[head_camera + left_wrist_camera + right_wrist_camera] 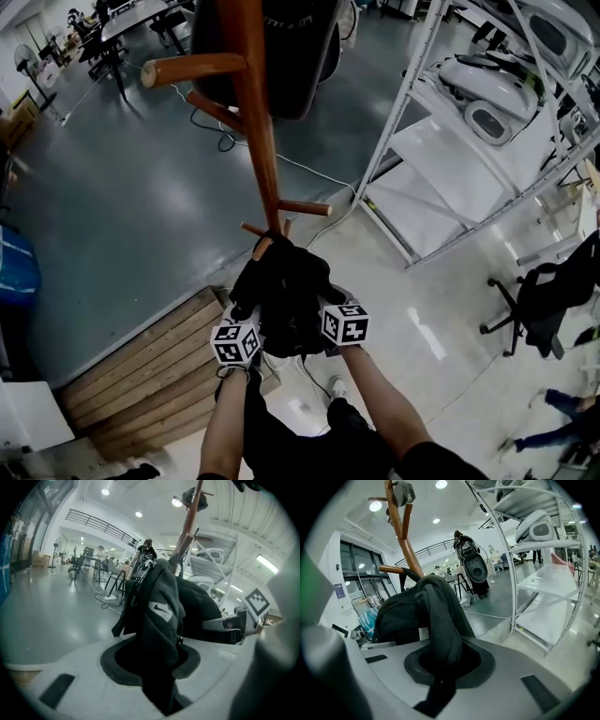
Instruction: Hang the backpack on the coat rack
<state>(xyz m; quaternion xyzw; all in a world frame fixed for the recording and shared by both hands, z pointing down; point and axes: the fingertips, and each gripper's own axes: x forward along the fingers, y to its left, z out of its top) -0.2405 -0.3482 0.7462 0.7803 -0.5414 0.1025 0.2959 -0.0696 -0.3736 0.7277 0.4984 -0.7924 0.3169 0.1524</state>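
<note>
In the head view a black backpack [281, 286] hangs low against the foot of the wooden coat rack [261, 122], by its lowest pegs [305, 208]. My left gripper [248, 317] and right gripper [323, 309] hold it from below, with their marker cubes side by side. In the left gripper view a black strap with a white logo [161, 616] runs between the jaws of the left gripper [159, 667], which is shut on it. The right gripper [440, 667] is shut on a mesh-lined strap [440, 625]. A dark cap [404, 491] hangs at the rack's top.
A white metal shelving unit [450, 141] with white moulded shells stands to the right of the rack. A wooden pallet [150, 366] lies at lower left. A white cable [309, 173] crosses the floor behind the rack. A black office chair [544, 300] is at far right.
</note>
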